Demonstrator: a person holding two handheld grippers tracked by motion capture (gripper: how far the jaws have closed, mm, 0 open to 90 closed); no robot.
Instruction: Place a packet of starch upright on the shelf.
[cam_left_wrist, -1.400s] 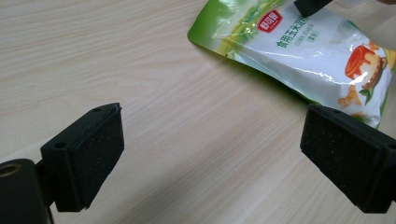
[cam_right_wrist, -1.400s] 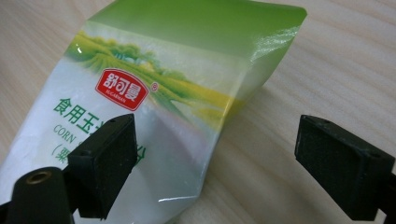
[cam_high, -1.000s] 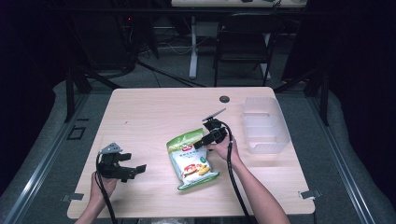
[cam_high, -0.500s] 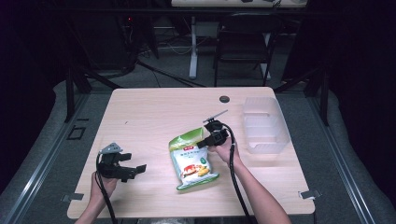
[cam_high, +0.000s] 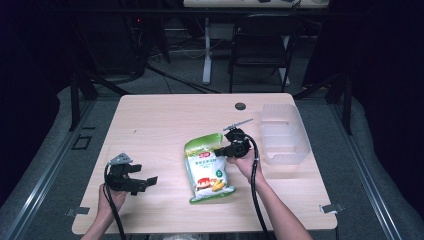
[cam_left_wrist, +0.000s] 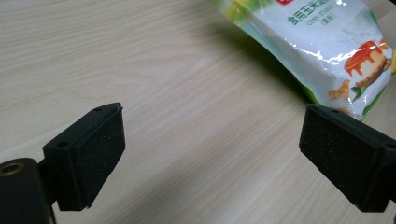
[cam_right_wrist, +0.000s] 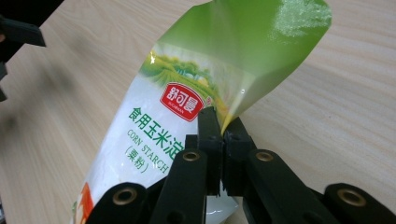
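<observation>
A green and white bag of corn starch (cam_high: 206, 170) lies on the wooden table (cam_high: 165, 120), right of the middle. My right gripper (cam_high: 219, 151) is shut on the bag's upper right edge; in the right gripper view the jaws (cam_right_wrist: 223, 125) pinch the green film of the bag (cam_right_wrist: 154, 135), which curls up above them. My left gripper (cam_high: 146, 174) stays open near the front left, well apart from the bag. Its pads (cam_left_wrist: 95, 151) stand wide over bare wood, with the bag's lower end (cam_left_wrist: 327, 42) ahead at the upper right.
A clear plastic container (cam_high: 282, 132) stands at the table's right edge, just beyond my right hand. A small black round cap (cam_high: 240, 106) sits in the tabletop near the far edge. A dark chair (cam_high: 260, 45) and desk legs stand behind the table.
My right gripper has shifted slightly right and toward me with the bag's edge in it, lifting the top a little. The left gripper has not moved.
</observation>
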